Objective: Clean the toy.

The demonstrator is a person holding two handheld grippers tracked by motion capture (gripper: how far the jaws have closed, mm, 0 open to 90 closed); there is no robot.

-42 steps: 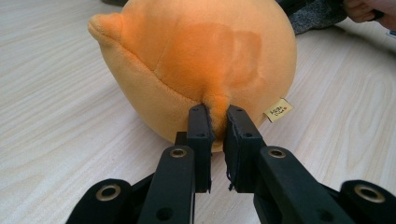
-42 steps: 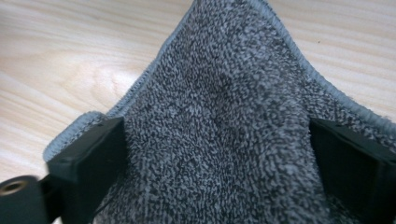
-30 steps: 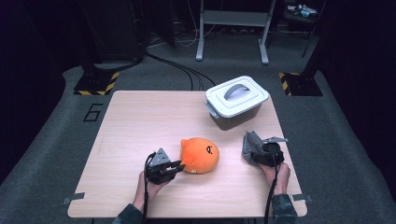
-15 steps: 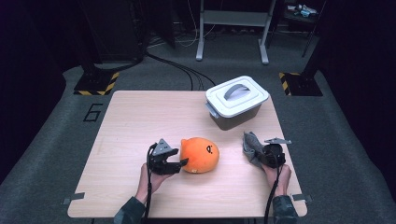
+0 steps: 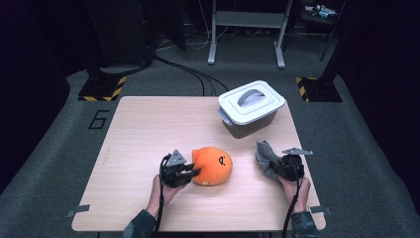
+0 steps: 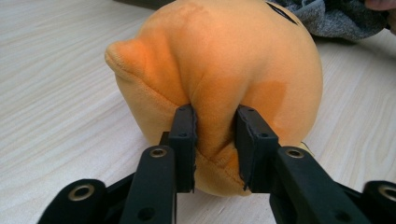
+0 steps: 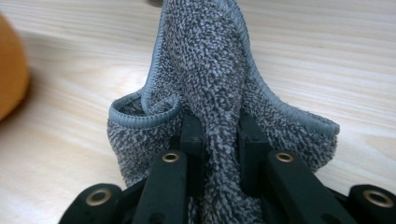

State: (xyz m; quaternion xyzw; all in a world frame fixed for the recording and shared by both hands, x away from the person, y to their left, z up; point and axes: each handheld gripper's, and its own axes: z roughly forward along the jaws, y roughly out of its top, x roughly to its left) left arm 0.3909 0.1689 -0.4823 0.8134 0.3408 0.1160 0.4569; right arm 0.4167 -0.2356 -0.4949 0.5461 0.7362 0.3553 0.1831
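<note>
An orange plush toy (image 5: 214, 166) with a small black face lies on the wooden table (image 5: 148, 129), near the front. My left gripper (image 5: 190, 173) sits at its left side. In the left gripper view its jaws have just been closing and now pinch a fold of the plush (image 6: 219, 60) between the pads, so the left gripper (image 6: 215, 140) is shut on it. A grey terry cloth (image 5: 265, 154) stands bunched up at the front right. My right gripper (image 7: 217, 140) has just closed and is shut on a ridge of the cloth (image 7: 210, 70).
A grey lidded container (image 5: 251, 106) with a handle on top stands at the back right of the table. The cloth (image 6: 336, 16) lies just beyond the plush in the left gripper view. Dark floor, cables and stands surround the table.
The left gripper's jaws opened wide beside the plush, then closed on its left side. The right gripper stayed in place and tightened on the cloth.
</note>
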